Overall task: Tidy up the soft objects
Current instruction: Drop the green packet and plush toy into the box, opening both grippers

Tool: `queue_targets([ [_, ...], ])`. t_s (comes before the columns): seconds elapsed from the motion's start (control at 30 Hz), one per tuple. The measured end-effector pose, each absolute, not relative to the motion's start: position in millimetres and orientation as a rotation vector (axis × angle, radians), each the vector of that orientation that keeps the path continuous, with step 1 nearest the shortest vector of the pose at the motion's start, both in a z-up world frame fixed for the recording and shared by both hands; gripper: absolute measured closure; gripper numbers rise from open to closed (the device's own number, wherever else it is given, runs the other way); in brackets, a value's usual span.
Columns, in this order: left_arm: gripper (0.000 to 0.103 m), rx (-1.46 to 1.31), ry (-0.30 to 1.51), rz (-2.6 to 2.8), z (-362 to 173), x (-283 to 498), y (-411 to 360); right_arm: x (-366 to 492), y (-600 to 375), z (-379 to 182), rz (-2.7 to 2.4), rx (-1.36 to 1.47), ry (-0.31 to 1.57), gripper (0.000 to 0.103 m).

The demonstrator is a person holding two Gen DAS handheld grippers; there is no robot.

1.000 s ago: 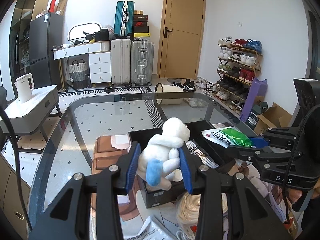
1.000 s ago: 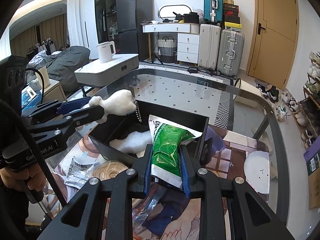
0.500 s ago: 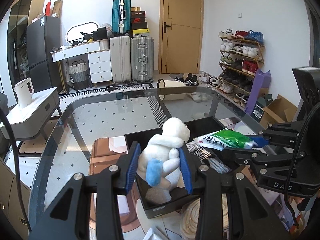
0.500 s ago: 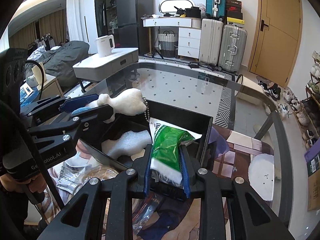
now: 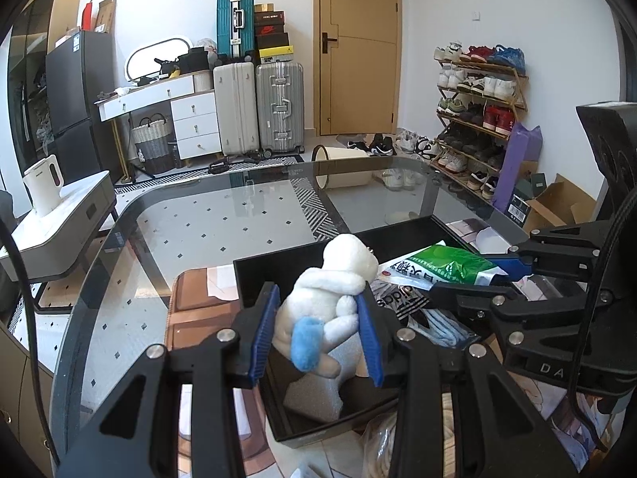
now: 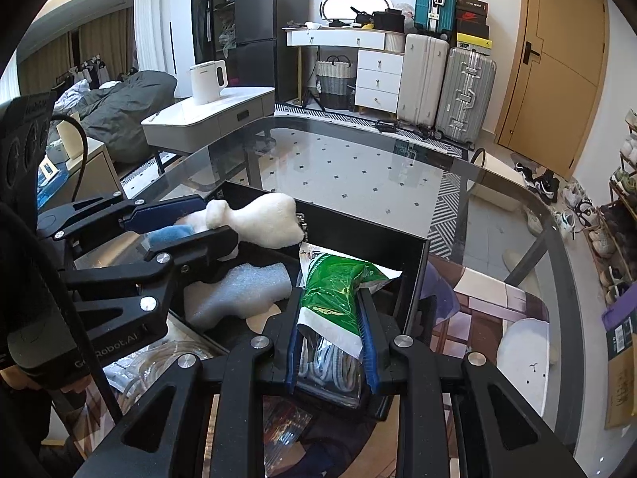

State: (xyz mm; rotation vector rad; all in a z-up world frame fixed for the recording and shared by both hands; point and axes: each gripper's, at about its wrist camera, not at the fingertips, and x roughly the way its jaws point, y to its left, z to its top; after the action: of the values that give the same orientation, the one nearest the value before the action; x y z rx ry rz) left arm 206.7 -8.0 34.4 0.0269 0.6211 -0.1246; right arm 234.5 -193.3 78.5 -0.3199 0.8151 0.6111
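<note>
1. Glass table (image 5: pixel 199 231) holds a black box (image 5: pixel 254 275) at six o'clock.
2. Left gripper (image 5: pixel 318 330) clamps the white plush toy (image 5: pixel 338 290) over it; right gripper (image 6: pixel 330 338) pinches the green packet (image 6: pixel 338 294).
3. Lower each past the rim before releasing, beside the foam (image 6: pixel 239 290).

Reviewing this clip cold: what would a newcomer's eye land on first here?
First, the white plush toy with a blue tuft, clamped in the left hand-held gripper over the black box on the glass table. Next, the green-and-white packet pinched in the right hand-held gripper above the same box, where a grey foam piece lies inside.
</note>
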Motion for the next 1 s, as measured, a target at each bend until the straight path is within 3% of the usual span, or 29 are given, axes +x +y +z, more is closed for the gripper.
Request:
queue_targets([
  [0.3,0.064,0.058,0.654,-0.133,25.6,212.3,-12.6,246.8,-189.8,67.5,0.616,-0.325,0.841,0.077],
  [0.37,0.063,0.064,0.658,-0.138,27.0,212.5,-13.9,246.8,-189.8,68.7,0.627,-0.319,0.841,0.071],
  [0.43,0.06,0.05,0.655,-0.152,27.9,210.8,-12.9,245.3,-190.6,70.6,0.632,-0.316,0.831,0.055],
  [0.47,0.059,0.045,0.654,-0.157,28.3,210.3,-12.6,242.8,-191.8,73.2,0.642,-0.316,0.816,0.054],
  [0.6,0.041,0.04,0.647,-0.189,32.5,201.5,-15.9,231.5,-204.9,89.2,0.606,-0.302,0.724,0.051],
  [0.67,0.037,0.041,0.637,-0.195,35.9,196.7,-15.9,227.8,-214.0,94.1,0.589,-0.287,0.72,0.045],
  [0.73,0.016,0.033,0.629,-0.189,40.7,190.2,-13.6,223.1,-223.8,98.5,0.573,-0.263,0.715,0.029],
  [0.83,0.003,-0.001,0.602,-0.173,46.9,179.5,-6.0,213.7,-238.9,106.7,0.552,-0.204,0.687,0.016],
  [1.0,0.0,-0.065,0.59,-0.173,52.9,164.5,7.5,190.0,-249.4,112.4,0.553,-0.185,0.677,0.001],
])
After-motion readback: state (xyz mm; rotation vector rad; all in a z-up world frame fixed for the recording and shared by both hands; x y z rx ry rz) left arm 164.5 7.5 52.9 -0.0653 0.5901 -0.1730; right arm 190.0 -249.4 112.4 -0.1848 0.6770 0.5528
